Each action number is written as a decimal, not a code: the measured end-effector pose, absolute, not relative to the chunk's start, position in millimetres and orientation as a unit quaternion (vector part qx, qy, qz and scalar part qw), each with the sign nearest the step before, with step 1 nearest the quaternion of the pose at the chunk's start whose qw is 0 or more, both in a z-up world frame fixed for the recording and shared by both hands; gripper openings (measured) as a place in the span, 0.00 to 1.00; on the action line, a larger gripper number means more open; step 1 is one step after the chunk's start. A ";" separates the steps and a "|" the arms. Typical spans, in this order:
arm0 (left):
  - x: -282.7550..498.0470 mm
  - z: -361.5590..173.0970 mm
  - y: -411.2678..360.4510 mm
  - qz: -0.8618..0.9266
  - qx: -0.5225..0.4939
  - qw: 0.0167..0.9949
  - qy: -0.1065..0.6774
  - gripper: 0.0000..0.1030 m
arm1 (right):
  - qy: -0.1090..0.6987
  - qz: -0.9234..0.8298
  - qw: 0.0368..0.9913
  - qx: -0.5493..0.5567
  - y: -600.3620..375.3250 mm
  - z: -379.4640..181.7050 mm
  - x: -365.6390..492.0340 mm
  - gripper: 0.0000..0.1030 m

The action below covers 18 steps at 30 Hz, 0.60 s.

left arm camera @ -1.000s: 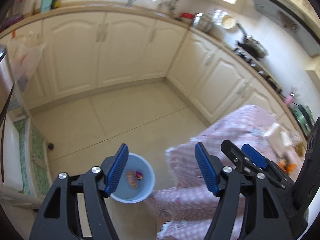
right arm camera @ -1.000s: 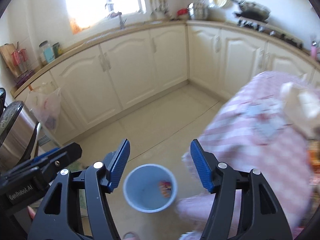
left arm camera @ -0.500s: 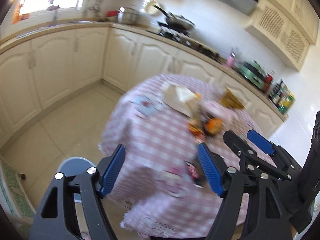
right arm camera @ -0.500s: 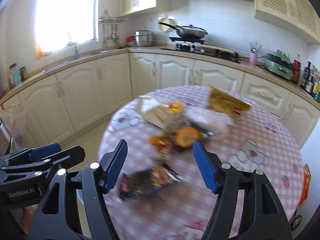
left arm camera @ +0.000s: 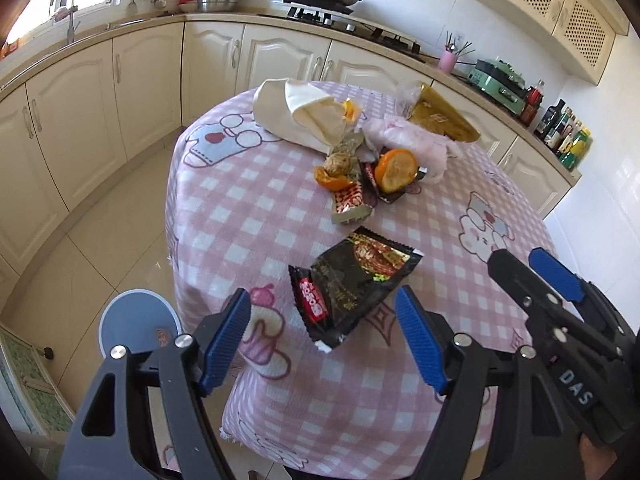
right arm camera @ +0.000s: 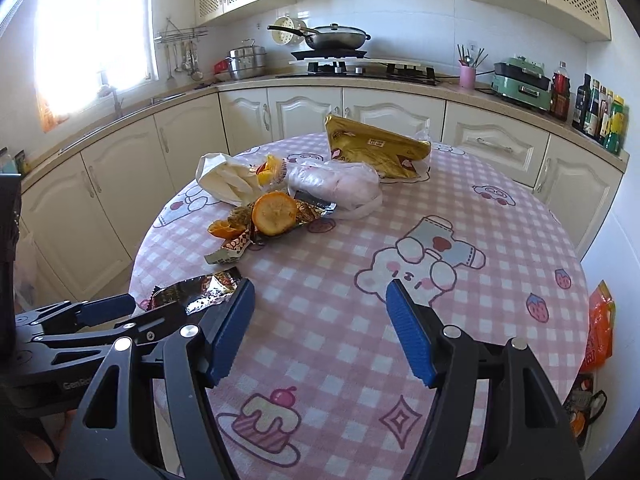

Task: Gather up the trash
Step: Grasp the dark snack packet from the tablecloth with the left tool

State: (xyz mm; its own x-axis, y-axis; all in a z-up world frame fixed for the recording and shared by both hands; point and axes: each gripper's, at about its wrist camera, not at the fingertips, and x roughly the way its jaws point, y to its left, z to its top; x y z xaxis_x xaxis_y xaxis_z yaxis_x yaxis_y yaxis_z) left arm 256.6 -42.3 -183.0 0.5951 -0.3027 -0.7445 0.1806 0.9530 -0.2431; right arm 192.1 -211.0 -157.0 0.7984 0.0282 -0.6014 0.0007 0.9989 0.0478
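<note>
A round table with a pink checked cloth (left arm camera: 248,232) holds trash. A black snack wrapper (left arm camera: 352,280) lies near the front edge, just ahead of my open, empty left gripper (left arm camera: 324,336); it also shows in the right wrist view (right arm camera: 196,288). Farther back lie a red-and-white wrapper (left arm camera: 350,204), orange peel (left arm camera: 394,170), a cream bag (left arm camera: 300,114), a pink plastic bag (right arm camera: 340,188) and a gold packet (right arm camera: 372,152). A blue bin (left arm camera: 136,320) stands on the floor left of the table. My right gripper (right arm camera: 320,328) is open and empty above the cloth.
Cream cabinets and a counter run around the room, with a hob and pan (right arm camera: 336,40) behind. Bottles (right arm camera: 600,116) stand at the right. An orange bag (right arm camera: 598,328) hangs off the table's right side. Tiled floor (left arm camera: 100,216) lies left of the table.
Both grippers have swung from the bin and floor round to the table top. The trash on the cloth now shows close and sharp. Both stay open and empty.
</note>
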 end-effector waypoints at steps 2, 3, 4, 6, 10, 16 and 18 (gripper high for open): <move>261.7 -185.0 -45.4 -0.144 -0.072 0.886 0.435 0.51 | 0.318 0.009 0.948 0.026 -211.4 -157.3 193.7 0.63; 263.1 -185.6 -46.9 -0.149 -0.073 0.884 0.437 0.49 | 0.319 0.010 0.947 0.027 -211.4 -158.4 194.4 0.63; 264.9 -187.0 -49.5 -0.153 -0.071 0.883 0.439 0.44 | 0.320 0.011 0.947 0.028 -211.3 -158.2 195.1 0.63; 266.5 -189.0 -52.9 -0.150 -0.062 0.883 0.440 0.32 | 0.320 0.011 0.947 0.029 -210.7 -158.6 196.7 0.63; 266.2 -189.9 -49.9 -0.174 -0.089 0.880 0.434 0.11 | 0.325 0.016 0.945 0.033 -209.7 -161.4 199.7 0.63; 252.1 -169.3 -34.7 -0.187 -0.111 0.894 0.392 0.10 | 0.322 0.026 0.946 0.038 -204.6 -158.2 206.6 0.63; 249.4 -160.1 -24.9 -0.183 -0.116 0.900 0.379 0.10 | 0.325 0.033 0.944 0.041 -201.2 -158.6 212.0 0.63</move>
